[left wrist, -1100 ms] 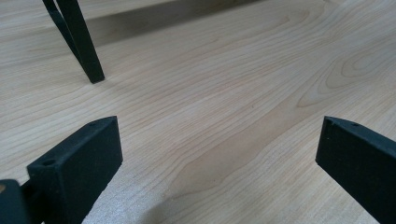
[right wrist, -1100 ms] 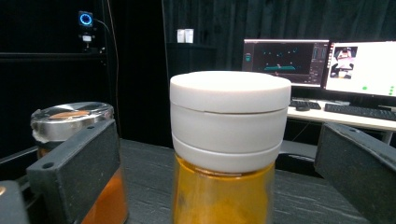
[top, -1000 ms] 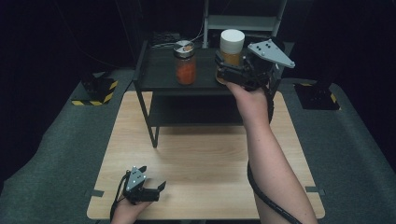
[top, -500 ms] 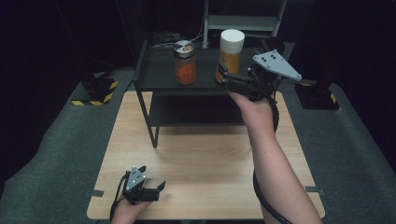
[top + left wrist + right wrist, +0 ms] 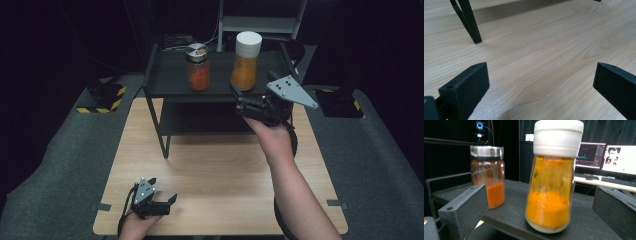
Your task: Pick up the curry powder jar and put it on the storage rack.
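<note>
Because its jaws gape around nothing, the right gripper at centre frame looks lined up for the yellow jar; the left gripper, also open, idles lower left on the surface.

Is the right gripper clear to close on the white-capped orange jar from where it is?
Probably yes. The right gripper is open, the white-capped jar stands upright between its jaws with nothing in front, and the smaller jar stands apart.

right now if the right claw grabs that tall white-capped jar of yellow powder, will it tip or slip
The white-capped jar looks tall and narrow-based, so a push near the cap would probably tip it. Its walls look like smooth glass, likely slippery and breakable. It seems only about half full, so probably fairly light. The right claw stands open just before it.
</note>
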